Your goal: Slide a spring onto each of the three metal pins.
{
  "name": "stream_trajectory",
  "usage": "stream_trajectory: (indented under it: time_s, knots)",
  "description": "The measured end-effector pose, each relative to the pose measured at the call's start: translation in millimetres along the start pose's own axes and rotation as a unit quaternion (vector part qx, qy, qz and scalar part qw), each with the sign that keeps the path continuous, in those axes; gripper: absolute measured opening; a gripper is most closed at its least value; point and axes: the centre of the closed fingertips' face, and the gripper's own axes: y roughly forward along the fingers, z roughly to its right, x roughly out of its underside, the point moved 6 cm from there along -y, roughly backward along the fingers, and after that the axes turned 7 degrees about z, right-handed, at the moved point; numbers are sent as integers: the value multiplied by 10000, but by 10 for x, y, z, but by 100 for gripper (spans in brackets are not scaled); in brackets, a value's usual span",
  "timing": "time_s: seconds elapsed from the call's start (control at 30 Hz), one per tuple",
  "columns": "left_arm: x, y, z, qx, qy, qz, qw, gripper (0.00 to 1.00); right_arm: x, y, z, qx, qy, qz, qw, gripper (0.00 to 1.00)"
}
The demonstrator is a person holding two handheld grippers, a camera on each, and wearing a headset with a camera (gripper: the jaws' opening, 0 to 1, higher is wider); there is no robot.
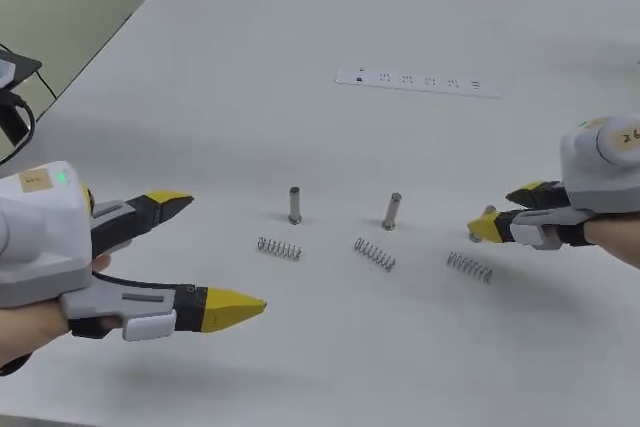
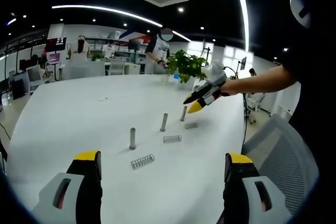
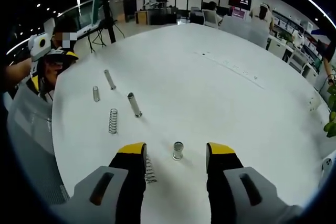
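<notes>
Three metal pins (image 1: 295,204) upright, bare, in a row; one coil spring (image 1: 279,248) flat at each pin's 6 o'clock.

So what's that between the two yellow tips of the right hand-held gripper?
A metal pin stands upright between the tips of the open right hand-held gripper, touching neither; the right gripper view shows it. A spring lies beside one tip.

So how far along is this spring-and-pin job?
Nothing looks done: the left spring, middle spring and right spring lie flat on the table beside bare pins. Nothing is in hand: the left gripper and right gripper are open and empty, the right's jaws flanking the third pin. All three springs remain to be fitted.
</notes>
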Motion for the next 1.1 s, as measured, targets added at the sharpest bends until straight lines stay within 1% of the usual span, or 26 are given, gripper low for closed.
stream_trajectory:
  time_s: [0.2, 0.4, 0.6, 0.77, 0.93, 1.1]
  knots:
    - [1, 10, 10, 5, -4, 14, 10000, 95, 6, -63, -18, 38, -59, 95, 9999, 54]
    - [11, 17, 13, 7, -7, 3, 10000, 95, 41, -123, -40, 29, -115, 138, 9998, 58]
    - [14, 29, 25, 17, -7, 7, 10000, 95, 85, -165, -86, -51, -225, 101, 9997, 59]
    - [15, 27, 24, 8, -11, 16, 10000, 95, 122, -225, -150, -124, -488, 31, 9987, 59]
    - [18, 19, 15, -6, -9, 21, 10000, 95, 149, -273, -186, -178, -625, -24, 9979, 56]
    - [18, 9, 16, -5, -12, 26, 10000, 95, 177, -288, -216, -259, -658, -111, 9974, 52]
